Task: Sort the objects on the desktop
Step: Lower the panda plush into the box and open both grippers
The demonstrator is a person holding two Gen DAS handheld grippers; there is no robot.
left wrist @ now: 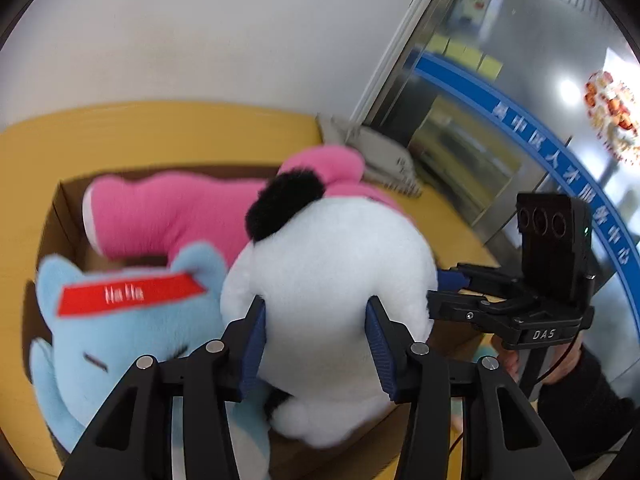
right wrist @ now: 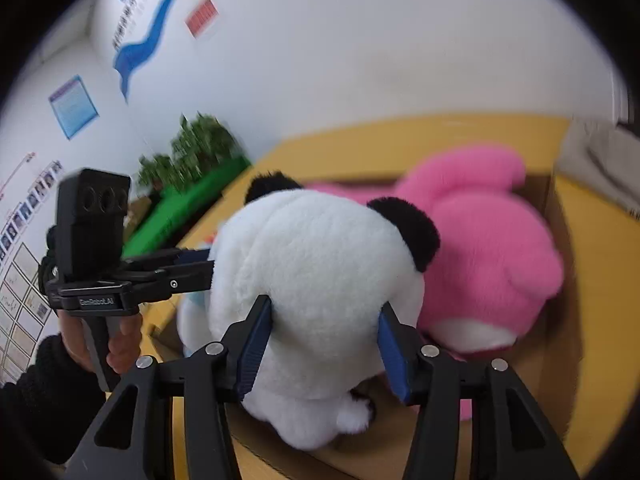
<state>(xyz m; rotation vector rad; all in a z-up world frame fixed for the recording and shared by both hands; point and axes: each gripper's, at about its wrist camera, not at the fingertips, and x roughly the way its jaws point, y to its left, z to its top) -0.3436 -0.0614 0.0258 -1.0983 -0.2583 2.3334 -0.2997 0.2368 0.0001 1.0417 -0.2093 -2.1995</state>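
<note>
Holding the panda toy [left wrist: 328,280] from two sides, we have both tools on it at once. The left gripper [left wrist: 316,344] has its blue pads pressed into the white plush, and the right gripper [right wrist: 324,344] is clamped on the same body from the other side. We judge that two grips are used because the toy is big, soft and round, so one pair of fingers could slip.

The panda is over the open cardboard box [left wrist: 64,216], low between the other toys. A pink toy [left wrist: 172,216] lies along the back of the box, and a blue toy [left wrist: 120,320] with a red band lies at the left. Whether the panda is going in or coming out, we cannot tell.

The box stands on a yellow table [left wrist: 160,136] against a white wall. We see a glass door [left wrist: 500,120] with a blue stripe, and in the right wrist view a green plant [right wrist: 196,148] and posters.
</note>
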